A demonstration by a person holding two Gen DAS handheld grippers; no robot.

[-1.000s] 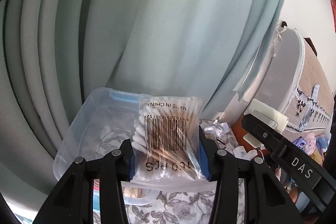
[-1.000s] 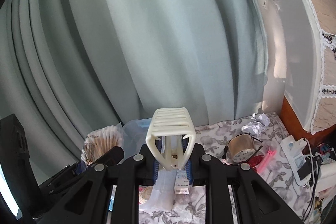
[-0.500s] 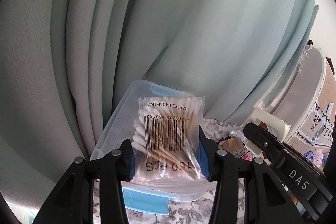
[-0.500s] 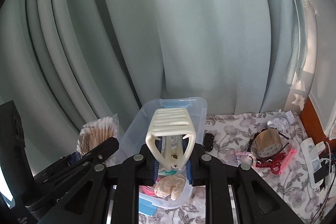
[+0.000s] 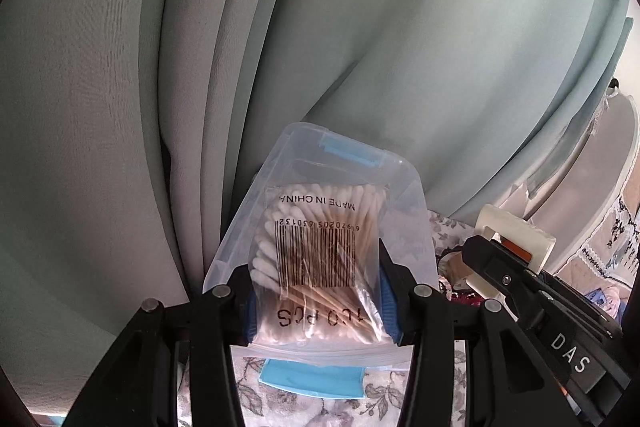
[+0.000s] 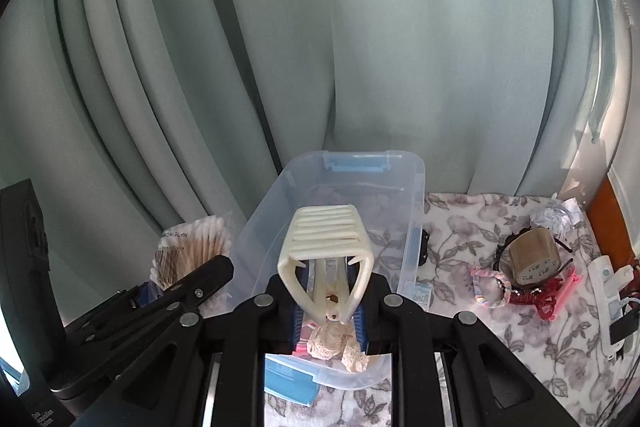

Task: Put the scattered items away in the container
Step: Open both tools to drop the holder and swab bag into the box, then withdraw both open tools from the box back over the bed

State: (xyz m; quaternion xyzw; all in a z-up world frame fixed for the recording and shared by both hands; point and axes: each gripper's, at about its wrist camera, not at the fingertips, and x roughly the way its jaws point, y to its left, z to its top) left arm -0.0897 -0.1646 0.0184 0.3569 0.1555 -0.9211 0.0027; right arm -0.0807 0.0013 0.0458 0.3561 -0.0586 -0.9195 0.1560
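While both hands have swung in over the floral cloth (image 6: pixel 472 223) during the last second, each load has come closer to the bin (image 6: pixel 412 203) (clear plastic, blue latches, open top).

Left gripper (image 5: pixel 316 297): it is clamped on the swab bag (image 5: pixel 320 259), pads pressing both sides of the pack. A second ago the bin sat lower and to the left in the left wrist view; it now lies directly behind and under the bag. In the right wrist view the bag (image 6: pixel 192 251) hangs just beside the bin's left wall, not yet over the opening.

Right gripper (image 6: pixel 328 315): it is clenched on the cream hair claw (image 6: pixel 326 247), gripped at the hinge end, teeth pointing forward. The claw now stands over the bin's interior, where lace and pink items already lie.

You are, by this reading, at the drop stage. Release the claw first; then shift the bag inward past the wall before you let go.

Right of the bin, a tape roll (image 6: pixel 534 255), a bracelet (image 6: pixel 492 287) and red clips (image 6: pixel 548 297) remain scattered on the cloth.
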